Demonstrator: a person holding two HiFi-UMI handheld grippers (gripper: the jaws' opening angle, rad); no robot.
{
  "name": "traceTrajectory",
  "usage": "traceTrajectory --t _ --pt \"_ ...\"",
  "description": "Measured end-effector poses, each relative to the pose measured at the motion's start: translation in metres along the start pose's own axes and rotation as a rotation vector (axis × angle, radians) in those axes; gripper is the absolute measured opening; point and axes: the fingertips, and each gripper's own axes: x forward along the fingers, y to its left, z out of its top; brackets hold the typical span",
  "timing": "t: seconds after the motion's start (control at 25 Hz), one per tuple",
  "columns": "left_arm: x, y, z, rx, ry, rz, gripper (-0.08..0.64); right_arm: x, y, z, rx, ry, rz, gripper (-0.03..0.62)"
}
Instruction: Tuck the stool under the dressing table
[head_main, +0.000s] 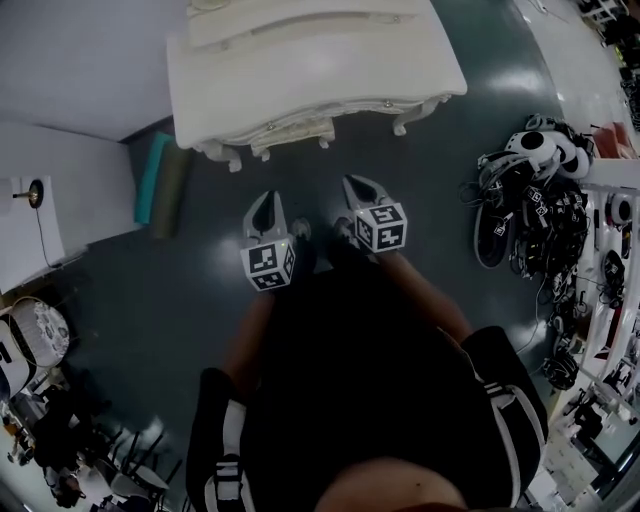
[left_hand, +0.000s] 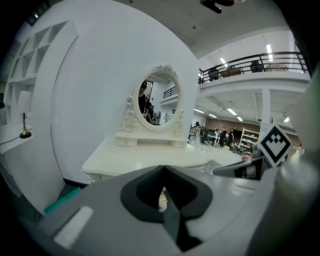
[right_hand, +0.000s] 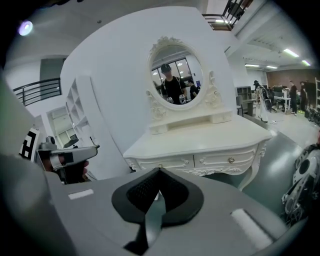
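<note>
I am holding the left gripper (head_main: 267, 200) and the right gripper (head_main: 358, 186) side by side near the white desk (head_main: 300, 70), both jaws closed on nothing. No stool is showing, so the tucking seems done and I am judging that only backing away is left.

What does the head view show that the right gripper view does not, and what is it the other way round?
Only the head view shows the teal roll and the olive roll, which lie on the dark floor beside the white carved dressing table.

Only the right gripper view shows the oval mirror in its ornate white frame and the black balcony railing high at the left.

Both views show that dressing table and the left gripper.
</note>
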Motion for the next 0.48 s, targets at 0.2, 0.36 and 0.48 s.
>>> traceTrajectory --t 0.2,0.36,0.48 --pt "-0.010 -0.018 -0.001 -0.017 -0.015 0.002 0.008 -0.018 -0.001 0.000 0.017 -0.012 0.021 -0.003" --pt "-0.010 -0.029 -0.006 -0.031 -0.013 0.000 0.008 -0.023 -0.001 0.004 0.000 -0.012 0.050 -0.005" --pt "-0.011 -0.032 -0.003 -0.024 -0.023 0.001 0.008 -0.026 0.002 0.002 -0.013 -0.012 0.059 -0.005"
